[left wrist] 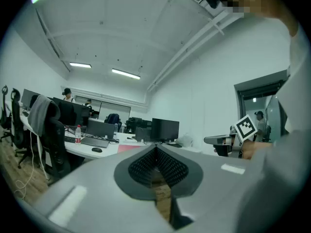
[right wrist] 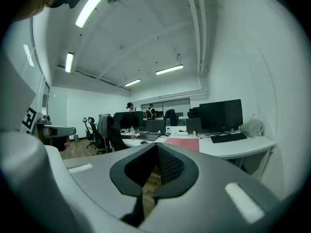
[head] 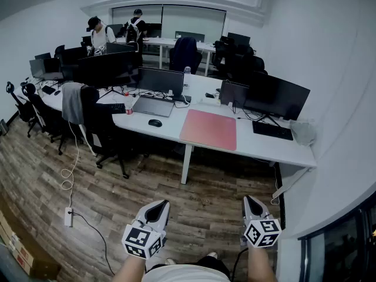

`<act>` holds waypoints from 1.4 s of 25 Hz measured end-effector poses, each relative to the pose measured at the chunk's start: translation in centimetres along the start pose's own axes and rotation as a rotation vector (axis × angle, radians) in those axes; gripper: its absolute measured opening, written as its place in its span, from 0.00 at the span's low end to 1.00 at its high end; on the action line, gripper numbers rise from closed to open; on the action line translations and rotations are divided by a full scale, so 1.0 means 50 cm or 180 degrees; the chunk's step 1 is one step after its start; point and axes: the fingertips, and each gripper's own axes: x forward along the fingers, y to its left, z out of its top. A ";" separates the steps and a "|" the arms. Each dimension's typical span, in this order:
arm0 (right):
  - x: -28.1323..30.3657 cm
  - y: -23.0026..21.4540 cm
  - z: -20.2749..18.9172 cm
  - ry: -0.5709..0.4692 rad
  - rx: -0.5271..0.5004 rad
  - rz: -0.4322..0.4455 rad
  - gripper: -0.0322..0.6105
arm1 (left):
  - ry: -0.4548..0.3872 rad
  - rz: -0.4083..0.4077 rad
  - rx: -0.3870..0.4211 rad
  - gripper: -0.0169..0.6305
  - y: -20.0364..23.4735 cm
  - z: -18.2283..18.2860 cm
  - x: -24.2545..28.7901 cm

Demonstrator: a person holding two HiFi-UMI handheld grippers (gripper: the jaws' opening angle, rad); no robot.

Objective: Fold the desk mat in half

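Desk mat, pink, lies flat by the front edge of the desk. Only the head view shows all that open floor before it. Left gripper and right gripper are both pinched shut, nothing in them.

Both grippers are held low in front of the torso, side by side and well apart, tips pointing forward, both toed in slightly.

Left gripper: jaws together, tips touching, with only a thin slit between the pads behind the tips. Left marker cube sits at the rear, by the wrist.

Right gripper: same state, jaws closed tip to tip. Right marker cube faces up toward the head camera.

Bare left forearm and right forearm come up from the bottom edge, roughly parallel. Both grippers sit at about the same height.
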 end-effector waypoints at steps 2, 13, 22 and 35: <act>-0.003 0.012 -0.012 0.0025 0.0001 0.0008 0.07 | 0.0020 -0.0010 0.0008 0.03 0.003 -0.002 -0.007; 0.021 0.035 -0.006 0.0015 -0.0042 0.0093 0.07 | 0.0001 0.0036 -0.0080 0.03 0.026 0.001 -0.009; 0.034 0.048 0.005 -0.0119 0.0038 0.0212 0.08 | 0.0087 -0.0023 -0.0189 0.03 0.043 -0.027 0.018; 0.214 0.000 0.050 -0.0093 -0.0020 0.0580 0.08 | 0.0159 0.0070 -0.0264 0.03 0.105 0.000 0.192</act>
